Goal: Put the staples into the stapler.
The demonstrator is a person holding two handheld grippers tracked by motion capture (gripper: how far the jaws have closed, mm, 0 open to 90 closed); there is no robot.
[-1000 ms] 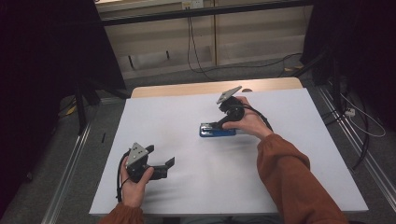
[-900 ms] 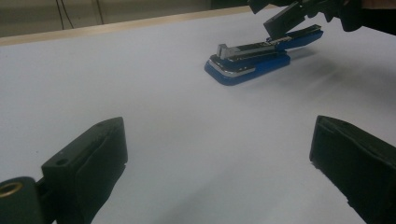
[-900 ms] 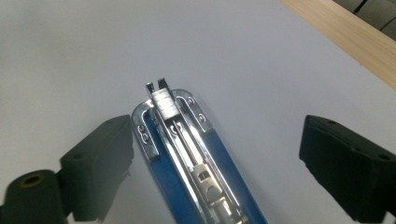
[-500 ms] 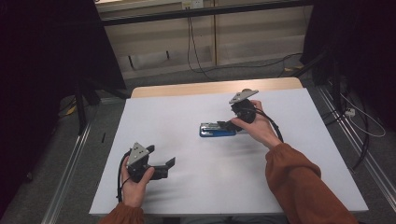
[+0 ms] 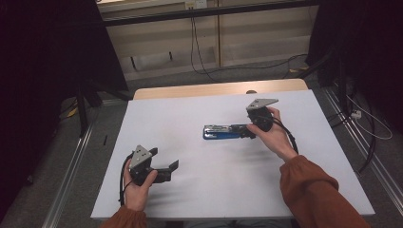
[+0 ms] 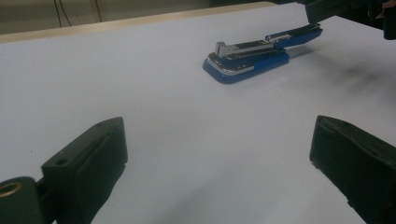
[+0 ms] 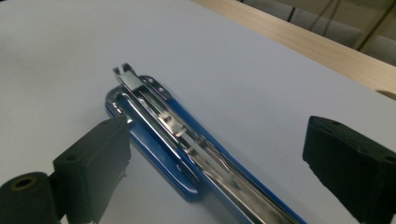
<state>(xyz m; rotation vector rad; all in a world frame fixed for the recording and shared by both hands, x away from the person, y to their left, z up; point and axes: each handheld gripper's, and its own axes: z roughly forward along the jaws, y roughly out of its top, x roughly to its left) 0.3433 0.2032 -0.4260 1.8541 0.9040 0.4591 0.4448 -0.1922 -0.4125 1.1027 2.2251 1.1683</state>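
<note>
Stapler (image 5: 227, 131) stayed mid-frame; my right gripper (image 5: 250, 131) slid off rightward, jaws just opened wide, none of it gripped. Left gripper (image 5: 172, 167) idle, wide.

Stapler (image 5: 227, 131) mid-table (image 5: 190, 199), between right gripper (image 5: 252, 129) fingers, left gripper (image 5: 172, 167) nearer.

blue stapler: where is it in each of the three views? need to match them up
High view: blue stapler lies at table centre, right end at the right gripper.
Left gripper view: upper right, far off beyond the open jaws.
Right gripper view: centre, running diagonally between the open jaws.
Shared landmark: the table's bare wooden far edge.
</note>
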